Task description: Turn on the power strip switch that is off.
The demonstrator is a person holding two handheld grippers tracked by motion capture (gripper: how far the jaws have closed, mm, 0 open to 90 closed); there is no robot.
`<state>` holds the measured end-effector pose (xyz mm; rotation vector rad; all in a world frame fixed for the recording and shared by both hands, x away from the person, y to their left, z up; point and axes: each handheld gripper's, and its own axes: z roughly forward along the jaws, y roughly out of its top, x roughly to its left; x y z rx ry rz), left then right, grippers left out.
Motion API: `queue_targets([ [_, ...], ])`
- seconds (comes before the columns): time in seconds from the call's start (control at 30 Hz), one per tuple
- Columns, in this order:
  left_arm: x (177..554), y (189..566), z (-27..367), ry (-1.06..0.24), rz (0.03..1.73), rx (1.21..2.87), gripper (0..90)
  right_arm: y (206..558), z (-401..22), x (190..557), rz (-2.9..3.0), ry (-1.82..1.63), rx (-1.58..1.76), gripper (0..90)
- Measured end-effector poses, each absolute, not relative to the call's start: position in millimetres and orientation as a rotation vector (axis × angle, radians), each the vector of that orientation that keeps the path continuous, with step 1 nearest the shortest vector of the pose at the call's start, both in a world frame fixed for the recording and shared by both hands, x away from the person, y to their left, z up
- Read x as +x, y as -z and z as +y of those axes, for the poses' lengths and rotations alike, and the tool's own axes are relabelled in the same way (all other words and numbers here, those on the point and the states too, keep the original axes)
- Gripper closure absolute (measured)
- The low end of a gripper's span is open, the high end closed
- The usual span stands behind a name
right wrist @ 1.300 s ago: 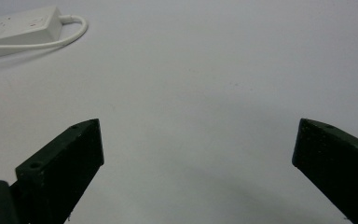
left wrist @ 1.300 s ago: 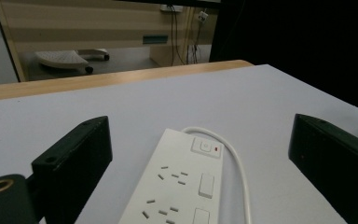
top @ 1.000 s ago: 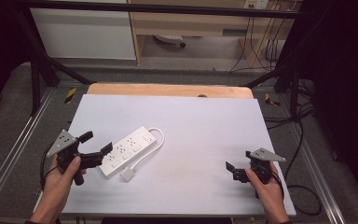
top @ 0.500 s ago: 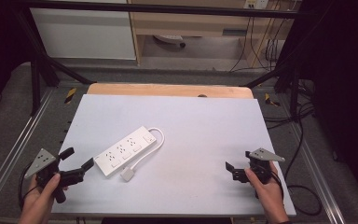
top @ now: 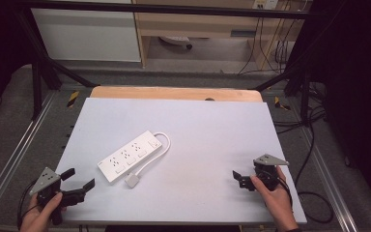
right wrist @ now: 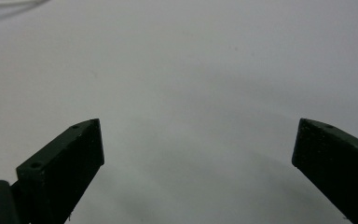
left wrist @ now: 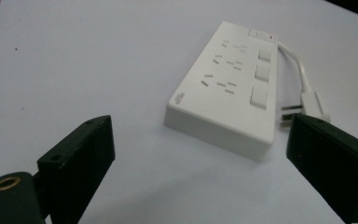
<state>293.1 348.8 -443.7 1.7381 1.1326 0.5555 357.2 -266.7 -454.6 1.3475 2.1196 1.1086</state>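
Power strip [top: 129,156] lies flat left of tabletop [top: 212,125] centre, cord looped, plug [top: 133,180] just beside its near side. Your left gripper [top: 78,180] at near-left corner, jaws wide apart, empty, aimed at strip. Your right gripper [top: 238,177] near near-right corner, jaws apart, empty.

Behind the white worktop [top: 212,125], a wooden shelf unit [top: 198,29] stands beside a white cabinet [top: 87,34]; cables [top: 270,48] hang to its right over grey floor [top: 9,121].
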Motion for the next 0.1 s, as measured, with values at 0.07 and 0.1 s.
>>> queue_targets([
  [0.07,293.2,444.1,349.7,-0.558,1.141,1.725,7.8,457.7,-266.6,359.2,2.132,-1.074,1.373,2.7],
  [0.1,293.4,443.9,349.8,-0.559,1.144,1.717,7.8,459.3,-266.4,360.1,2.137,-1.053,1.392,2.6],
])
